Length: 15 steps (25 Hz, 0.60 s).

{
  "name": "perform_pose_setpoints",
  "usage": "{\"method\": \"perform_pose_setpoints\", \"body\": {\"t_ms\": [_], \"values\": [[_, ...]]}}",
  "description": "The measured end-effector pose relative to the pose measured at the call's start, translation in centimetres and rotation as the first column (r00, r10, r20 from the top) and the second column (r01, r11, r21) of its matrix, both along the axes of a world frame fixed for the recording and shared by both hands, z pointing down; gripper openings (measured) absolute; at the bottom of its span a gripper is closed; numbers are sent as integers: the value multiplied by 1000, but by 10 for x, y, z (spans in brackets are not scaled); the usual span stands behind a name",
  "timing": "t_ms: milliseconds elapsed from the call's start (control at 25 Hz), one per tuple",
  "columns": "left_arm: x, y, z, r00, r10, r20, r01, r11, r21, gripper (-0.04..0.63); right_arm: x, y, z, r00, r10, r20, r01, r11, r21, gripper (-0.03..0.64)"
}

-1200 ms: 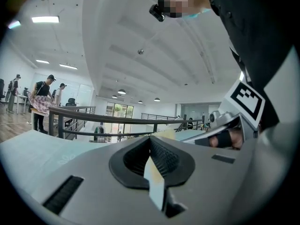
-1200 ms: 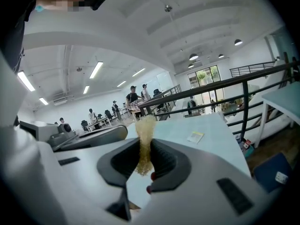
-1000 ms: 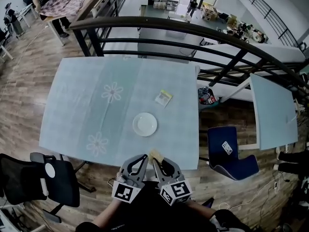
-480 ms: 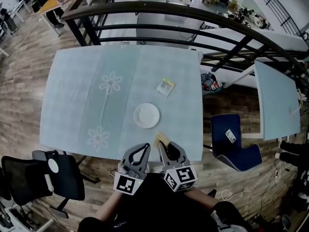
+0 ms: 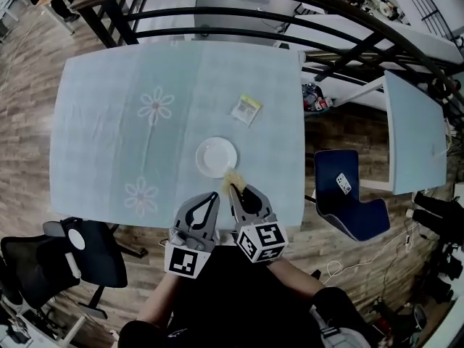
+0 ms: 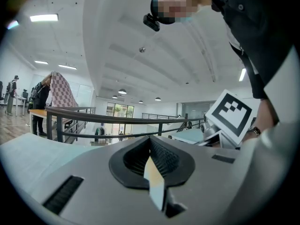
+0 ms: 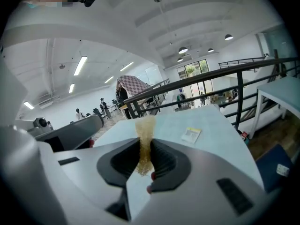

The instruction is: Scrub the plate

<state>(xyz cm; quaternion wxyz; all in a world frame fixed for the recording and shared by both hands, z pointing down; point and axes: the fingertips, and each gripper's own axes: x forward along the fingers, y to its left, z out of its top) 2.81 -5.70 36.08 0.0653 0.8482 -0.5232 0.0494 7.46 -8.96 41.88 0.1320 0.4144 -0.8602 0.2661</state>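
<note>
Whereas half a second before the scrub pad (image 5: 233, 180) stood apart from the plate (image 5: 216, 156), in the head view the right gripper (image 5: 235, 188) had brought it up to the round white plate's near rim, on the pale blue flower-printed table (image 5: 109, 122). The left gripper (image 5: 212, 196) sat just beside the right one. The left gripper view showed ribbed black pads (image 6: 161, 157) pressed together, empty. The right gripper view showed jaws clamped on the coarse, tan, upright pad (image 7: 145, 139), with a flat packet (image 7: 191, 134) beyond
</note>
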Motion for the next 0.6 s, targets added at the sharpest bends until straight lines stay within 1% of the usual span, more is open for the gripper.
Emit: {"method": "perform_pose_setpoints", "body": {"t_ms": [240, 360, 600], "values": [[-12, -15, 11, 1000, 12, -15, -12, 1000, -28, 14, -8, -26, 24, 999, 45, -30, -47, 998, -42, 60], [-20, -29, 11, 1000, 28, -9, -28, 1000, -11, 14, -16, -42, 34, 998, 48, -44, -50, 997, -55, 60], [-43, -45, 11, 999, 11, -52, -12, 1000, -28, 13, -29, -56, 65, 995, 66, -78, -75, 990, -121, 60]]}}
